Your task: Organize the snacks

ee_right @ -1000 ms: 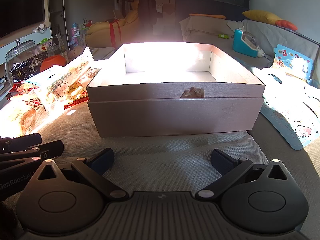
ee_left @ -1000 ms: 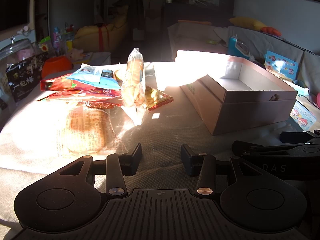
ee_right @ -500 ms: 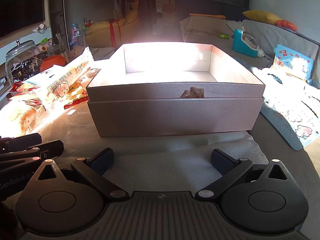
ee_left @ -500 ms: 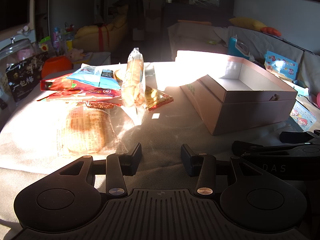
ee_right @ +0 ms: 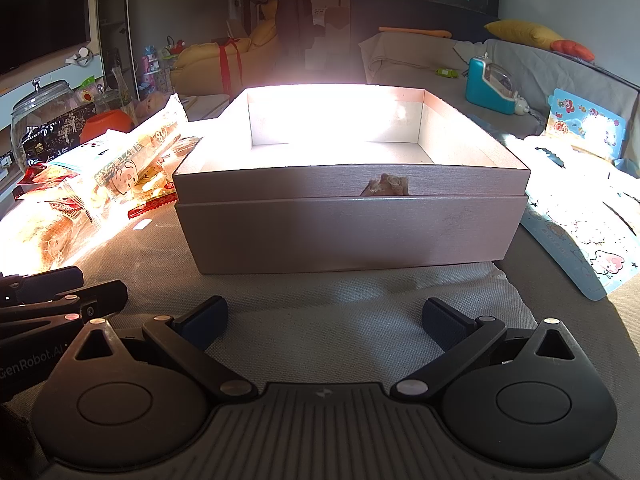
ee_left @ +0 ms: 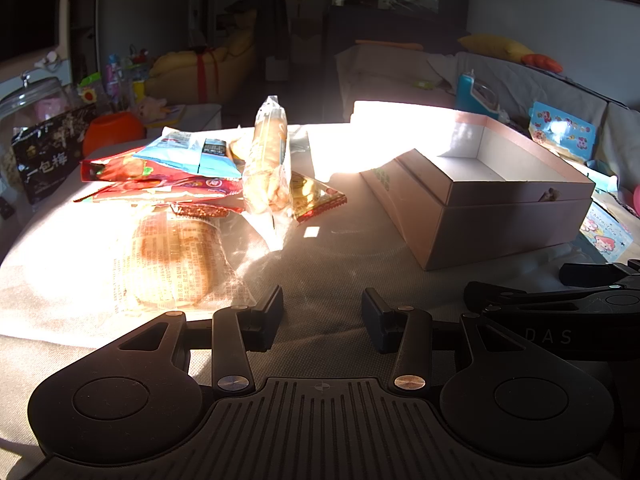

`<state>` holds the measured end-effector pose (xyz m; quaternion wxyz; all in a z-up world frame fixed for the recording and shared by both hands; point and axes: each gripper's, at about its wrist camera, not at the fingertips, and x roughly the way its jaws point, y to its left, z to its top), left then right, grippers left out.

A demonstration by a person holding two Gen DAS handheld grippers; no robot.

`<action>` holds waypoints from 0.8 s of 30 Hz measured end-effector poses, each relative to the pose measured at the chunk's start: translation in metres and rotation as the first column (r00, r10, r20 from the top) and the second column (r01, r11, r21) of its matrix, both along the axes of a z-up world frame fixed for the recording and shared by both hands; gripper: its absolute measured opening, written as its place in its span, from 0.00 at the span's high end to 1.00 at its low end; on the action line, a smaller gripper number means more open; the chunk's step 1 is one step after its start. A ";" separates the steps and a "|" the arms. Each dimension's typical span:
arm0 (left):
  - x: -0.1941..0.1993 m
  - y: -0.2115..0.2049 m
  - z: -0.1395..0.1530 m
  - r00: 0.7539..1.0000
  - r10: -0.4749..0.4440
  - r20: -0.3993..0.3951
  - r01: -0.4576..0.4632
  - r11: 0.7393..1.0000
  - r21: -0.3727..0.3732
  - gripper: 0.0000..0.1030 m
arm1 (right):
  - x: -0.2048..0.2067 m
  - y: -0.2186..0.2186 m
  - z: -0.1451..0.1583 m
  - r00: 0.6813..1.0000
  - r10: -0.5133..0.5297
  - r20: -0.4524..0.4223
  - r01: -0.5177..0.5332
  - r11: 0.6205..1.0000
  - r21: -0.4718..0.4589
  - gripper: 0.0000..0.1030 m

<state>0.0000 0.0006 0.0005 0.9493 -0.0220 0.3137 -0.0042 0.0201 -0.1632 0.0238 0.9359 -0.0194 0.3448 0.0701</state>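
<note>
A pile of snack packets lies on the cloth-covered table: a clear-wrapped bread bun [ee_left: 172, 264] nearest, red packets [ee_left: 160, 192], a blue-and-white packet [ee_left: 192, 156], an upright clear bag of pastries [ee_left: 267, 160] and a small gold packet [ee_left: 316, 198]. An open, empty pink box [ee_left: 500, 208] stands to their right; it fills the right wrist view [ee_right: 348, 224], with the snacks [ee_right: 120, 176] at its left. My left gripper [ee_left: 322, 316] is open and empty, just right of the bun. My right gripper [ee_right: 324, 322] is wide open and empty, facing the box's front wall.
A glass jar [ee_right: 44, 116] and an orange cup [ee_left: 112, 132] stand at the far left. A cartoon sticker sheet [ee_right: 580, 236] lies right of the box. A teal device [ee_right: 490, 88] sits on the sofa behind. The right gripper's body shows in the left wrist view [ee_left: 560, 308].
</note>
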 end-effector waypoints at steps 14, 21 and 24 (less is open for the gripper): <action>0.000 0.000 0.000 1.000 0.000 0.000 0.000 1.000 0.000 0.53 | 0.000 0.000 0.000 1.000 0.000 0.000 0.000 1.000 0.001 0.00; -0.001 0.001 0.000 1.000 0.000 0.000 0.000 1.000 0.004 0.53 | 0.000 0.000 0.000 1.000 0.000 0.000 0.000 1.000 0.000 0.00; 0.000 0.000 0.000 1.000 0.000 -0.001 0.000 1.000 0.009 0.53 | 0.000 0.000 0.000 1.000 0.000 0.000 0.000 1.000 0.001 0.00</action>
